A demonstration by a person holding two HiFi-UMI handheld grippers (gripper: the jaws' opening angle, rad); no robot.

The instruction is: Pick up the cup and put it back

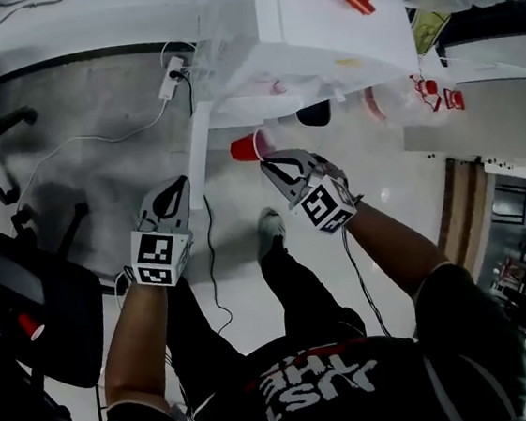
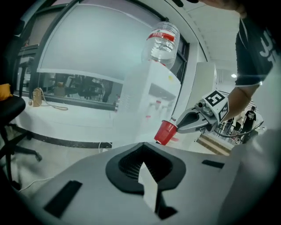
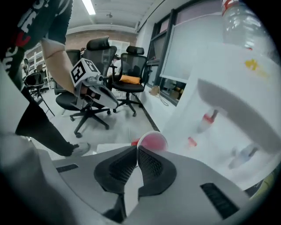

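The right tool [image 1: 265,161] grips the tilted red cup [image 1: 245,147] rim-first, base outward

Even indoor light, moderately bright. In the head view the white water dispenser [image 1: 318,29] blows out to near-featureless glare with smeared edges. The grey floor [image 1: 96,148] carries soft, broad shadow patches, and the left edge sinks into dark. Both gripper views bend hard and vignette black at the corners. The window blind [image 2: 96,52] glows pale and washed out — a ceiling light strip [image 3: 88,6] flares in the right gripper view. The left gripper [image 2: 143,154] and right gripper [image 3: 136,151] loom soft, out of focus; the red cup [image 3: 152,141] is blurred, the dispenser beside it streaked.
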